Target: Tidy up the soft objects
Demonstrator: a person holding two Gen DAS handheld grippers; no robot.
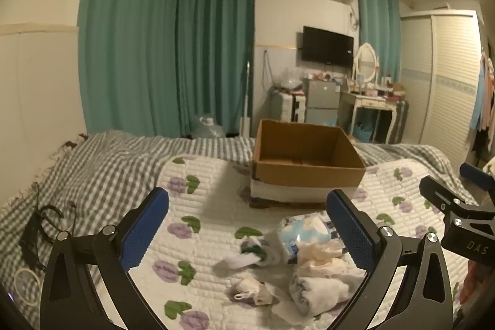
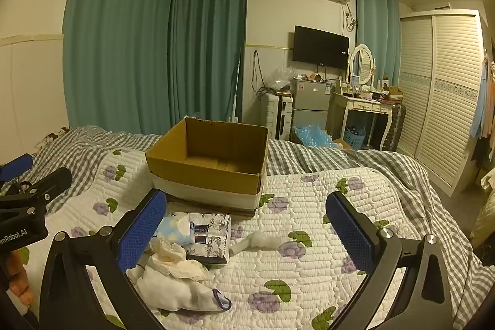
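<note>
An open cardboard box (image 1: 306,172) (image 2: 210,166) stands on the quilted floral bedspread (image 1: 210,181); what shows of its inside is bare. Near it lie soft items: a tissue pack (image 1: 304,232) (image 2: 202,234), rolled white socks (image 1: 321,289) (image 2: 176,289), a sock with green trim (image 1: 252,254), a small crumpled sock (image 1: 250,291) and a white roll (image 2: 256,242). My left gripper (image 1: 247,225) is open and empty above the pile. My right gripper (image 2: 247,225) is open and empty, to the right of the pile.
A grey checked blanket (image 1: 102,163) covers the far side of the bed. A black cable and strap (image 1: 40,228) lie at the left edge. Beyond the bed are teal curtains, a fridge (image 2: 311,101), a dressing table (image 2: 362,107) and a wardrobe (image 2: 439,95).
</note>
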